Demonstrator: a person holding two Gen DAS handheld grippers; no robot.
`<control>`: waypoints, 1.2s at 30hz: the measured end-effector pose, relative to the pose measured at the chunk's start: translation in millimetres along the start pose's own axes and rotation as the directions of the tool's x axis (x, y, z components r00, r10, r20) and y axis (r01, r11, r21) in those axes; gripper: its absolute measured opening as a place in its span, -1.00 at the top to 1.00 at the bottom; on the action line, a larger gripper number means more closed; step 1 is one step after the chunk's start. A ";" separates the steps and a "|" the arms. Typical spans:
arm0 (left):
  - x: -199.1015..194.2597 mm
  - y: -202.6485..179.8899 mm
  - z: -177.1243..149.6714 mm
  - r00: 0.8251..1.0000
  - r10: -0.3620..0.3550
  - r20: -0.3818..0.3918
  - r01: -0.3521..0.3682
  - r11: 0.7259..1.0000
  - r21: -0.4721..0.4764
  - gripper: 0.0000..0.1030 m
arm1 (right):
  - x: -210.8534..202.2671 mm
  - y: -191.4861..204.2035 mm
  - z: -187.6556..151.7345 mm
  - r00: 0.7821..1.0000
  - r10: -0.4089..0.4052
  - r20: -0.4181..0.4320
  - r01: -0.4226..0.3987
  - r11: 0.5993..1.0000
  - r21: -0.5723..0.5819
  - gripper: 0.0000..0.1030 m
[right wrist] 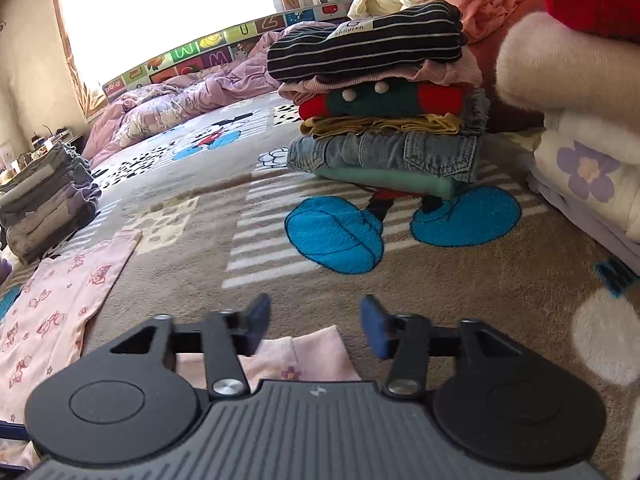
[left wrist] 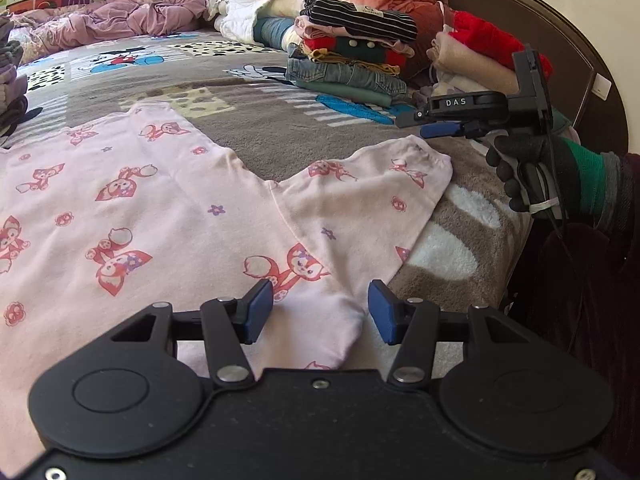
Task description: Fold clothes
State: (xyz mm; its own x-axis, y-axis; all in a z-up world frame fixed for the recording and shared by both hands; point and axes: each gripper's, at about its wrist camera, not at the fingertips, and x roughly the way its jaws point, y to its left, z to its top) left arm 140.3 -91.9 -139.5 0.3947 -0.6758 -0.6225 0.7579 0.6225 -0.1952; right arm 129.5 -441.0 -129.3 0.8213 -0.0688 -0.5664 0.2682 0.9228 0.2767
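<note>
A pale pink top with red fox prints [left wrist: 160,208] lies spread flat on the grey cartoon blanket [left wrist: 248,136]. My left gripper [left wrist: 320,312] is open at the garment's near edge; a fold of pink cloth lies between its blue pads, and neither pad presses on it. The right sleeve [left wrist: 380,184] stretches out to the right. My right gripper [left wrist: 440,126], held by a gloved hand [left wrist: 532,176], hovers just past the sleeve's cuff. In the right wrist view the right gripper [right wrist: 316,320] stands open, with the pink cuff [right wrist: 312,354] lying loose beneath it and the top's body [right wrist: 60,300] at the left.
A tall stack of folded clothes [right wrist: 384,120] stands ahead on the blanket [right wrist: 200,240], also seen at the back [left wrist: 348,60]. Folded bedding [right wrist: 580,168] is piled on the right. A grey folded stack [right wrist: 48,200] sits left. A crumpled purple duvet [left wrist: 120,16] lies behind, by the dark headboard [left wrist: 560,40].
</note>
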 end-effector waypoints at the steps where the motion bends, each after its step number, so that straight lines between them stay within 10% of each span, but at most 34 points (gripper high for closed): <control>1: 0.6 0.4 -0.3 1.000 0.001 -0.001 -0.001 1.000 -0.001 0.00 | 3.4 -3.4 -1.4 1.000 0.007 -0.014 -0.007 1.000 0.027 -0.23; 10: 4.7 1.4 -1.8 1.000 -0.001 -0.019 0.001 1.000 0.004 -0.04 | -6.1 1.8 -6.6 0.999 0.047 0.008 -0.047 0.999 -0.008 0.84; 17: -2.3 1.5 1.8 1.000 -0.020 -0.020 0.021 1.000 0.014 -0.11 | -10.7 13.0 2.4 0.999 -0.031 0.034 0.033 0.996 -0.082 0.71; 26: -29.2 35.0 4.9 0.996 0.084 0.028 -0.082 0.993 -0.086 -0.11 | -16.7 85.5 -53.5 0.980 0.189 -0.068 -0.199 0.960 -0.199 0.30; 31: -84.6 82.4 0.4 0.925 0.369 0.092 -0.337 0.908 -0.250 -0.09 | -31.8 82.1 -71.3 0.994 0.090 -0.059 -0.100 0.976 -0.193 0.36; 36: -107.9 77.2 -17.5 0.887 0.451 0.097 -0.401 0.857 -0.324 -0.09 | -59.9 79.0 -78.9 0.993 0.115 0.040 -0.109 0.986 -0.129 0.27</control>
State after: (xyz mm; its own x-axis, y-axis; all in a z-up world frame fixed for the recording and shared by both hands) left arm 147.2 36.0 -100.6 0.7424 -0.3569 -0.5670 0.3234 0.9321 -0.1632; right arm 61.8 -334.0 -134.8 0.8661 0.0230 -0.4993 0.1097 0.9658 0.2349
